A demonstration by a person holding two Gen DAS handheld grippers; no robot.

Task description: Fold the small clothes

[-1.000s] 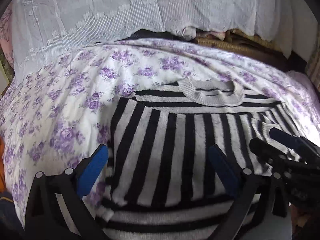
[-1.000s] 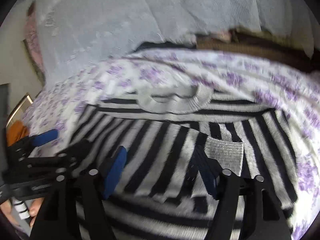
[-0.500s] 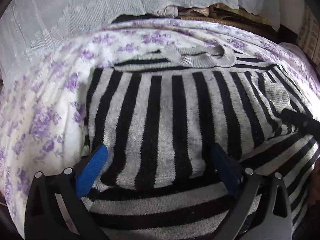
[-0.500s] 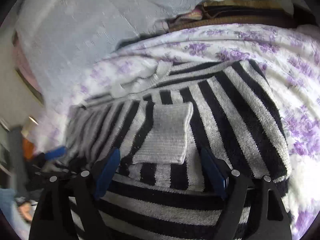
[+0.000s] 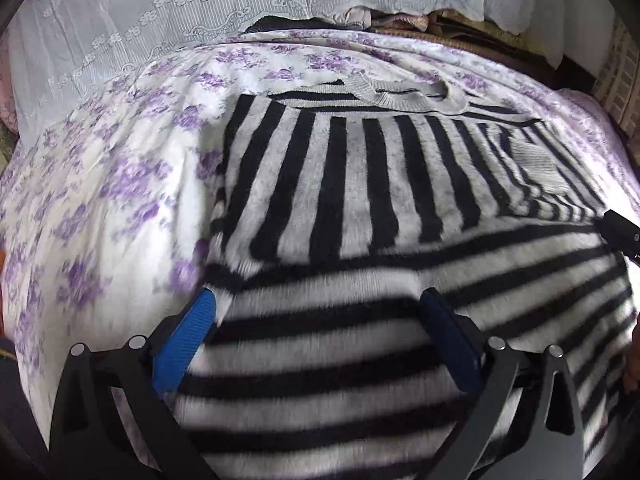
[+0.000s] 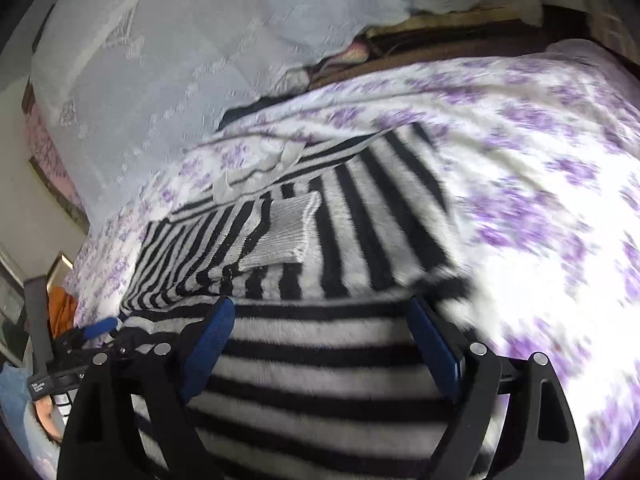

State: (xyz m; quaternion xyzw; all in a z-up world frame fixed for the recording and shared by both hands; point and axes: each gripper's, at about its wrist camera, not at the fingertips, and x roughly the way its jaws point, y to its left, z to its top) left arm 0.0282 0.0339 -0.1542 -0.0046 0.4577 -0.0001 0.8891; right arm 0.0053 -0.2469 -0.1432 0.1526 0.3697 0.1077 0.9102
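A black-and-grey striped sweater (image 5: 360, 184) lies flat on the floral bedspread (image 5: 120, 184), collar (image 5: 404, 94) at the far end. Its sleeves are folded across the chest, with a grey cuff (image 5: 538, 164) on top. My left gripper (image 5: 320, 308) is open and hovers over the near left part of the sweater's body, its left pad at the sweater's left edge. My right gripper (image 6: 320, 312) hovers over the near right part of the sweater (image 6: 320, 360); its jaws are opening and the pads do not press the knit. The cuff (image 6: 284, 232) lies just beyond it. Each gripper shows at the other view's edge.
White lace cloth (image 5: 160, 20) hangs behind the bed, with a dark pile of fabric (image 5: 460, 24) below it at the back right. An orange item (image 6: 60, 312) sits off the bed's left side. Bare bedspread (image 6: 540, 200) extends to the right of the sweater.
Both grippers have drawn back from the chest toward the near part of the sweater. The right one has swung right past the cuff and its jaws have widened. The sweater lies unchanged.
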